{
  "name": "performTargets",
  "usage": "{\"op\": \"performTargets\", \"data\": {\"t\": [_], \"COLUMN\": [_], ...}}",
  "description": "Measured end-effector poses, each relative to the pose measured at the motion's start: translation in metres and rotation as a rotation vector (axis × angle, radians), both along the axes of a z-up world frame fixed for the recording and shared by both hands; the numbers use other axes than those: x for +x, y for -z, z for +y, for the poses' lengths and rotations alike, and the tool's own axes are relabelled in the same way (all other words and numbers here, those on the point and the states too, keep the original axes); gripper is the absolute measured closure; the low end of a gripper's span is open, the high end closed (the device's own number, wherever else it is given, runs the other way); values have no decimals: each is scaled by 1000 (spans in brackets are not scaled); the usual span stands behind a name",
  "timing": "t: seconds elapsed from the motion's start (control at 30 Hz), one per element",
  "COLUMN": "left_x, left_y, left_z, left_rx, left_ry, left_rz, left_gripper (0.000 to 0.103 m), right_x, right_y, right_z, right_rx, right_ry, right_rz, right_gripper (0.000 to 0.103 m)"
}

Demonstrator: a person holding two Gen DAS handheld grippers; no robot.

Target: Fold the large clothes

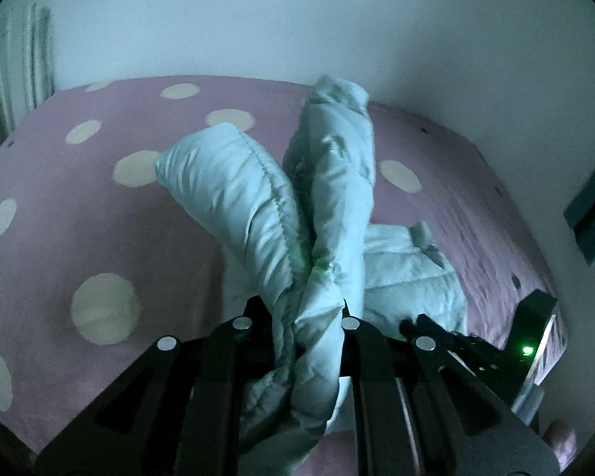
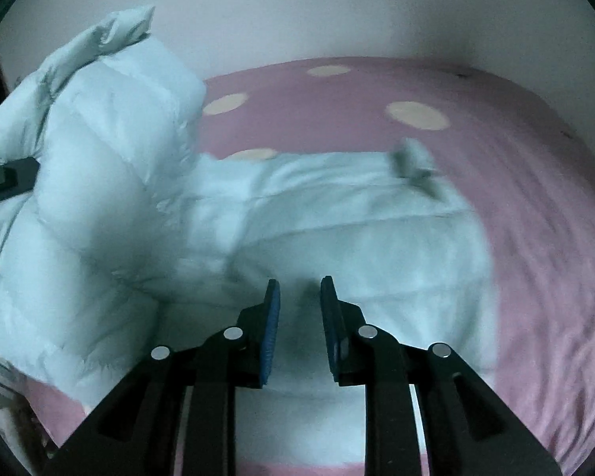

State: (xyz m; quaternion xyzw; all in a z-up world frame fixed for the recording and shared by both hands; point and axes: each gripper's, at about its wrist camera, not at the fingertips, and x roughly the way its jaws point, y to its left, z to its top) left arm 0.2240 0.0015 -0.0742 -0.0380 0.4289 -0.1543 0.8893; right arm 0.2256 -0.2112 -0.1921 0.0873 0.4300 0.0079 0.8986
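A pale blue quilted puffer jacket (image 2: 337,230) lies on a pink bed cover with cream dots (image 2: 535,277). My left gripper (image 1: 303,313) is shut on a bunched part of the jacket (image 1: 325,198) and holds it lifted above the bed, two puffy lobes standing up in front of the camera. In the right wrist view that lifted part (image 2: 111,150) rises at the left, with the left gripper (image 2: 4,182) at the frame's edge. My right gripper (image 2: 299,297) is open and empty, just above the flat part of the jacket.
The bed cover (image 1: 79,218) spreads wide to the left and behind the jacket. A white wall (image 1: 297,20) runs behind the bed. My right gripper (image 1: 476,341) with a green light shows at the lower right of the left wrist view.
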Motion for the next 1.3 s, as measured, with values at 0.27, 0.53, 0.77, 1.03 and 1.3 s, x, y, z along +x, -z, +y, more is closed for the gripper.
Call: {"op": "performTargets", "data": {"t": [0.27,0.53,0.77,1.03,1.3], "left_x": [-5,-13,-22,-43,-60], "left_y": [32,80,103,100,77], "left_z": [-99,-166,-192,-203,-207], "left_rx": [133,224,278,276,179], "left_ry": [117,175,175,212,268], "left_rz": [8,47,27,-11,2], "left_gripper": [92,92,89,57,38], "right_x": [-44,-64,-67,-72,-79], "right_y": [2,19,30,29,17], "right_z": [-84,-135,-156,-164,-167], "right_rx": [26,17,26,3,-5], "right_ry": [138,240,287,321,336], "right_rz": [14,55,95,86,77], "right_gripper": [81,81,81,59,59]}}
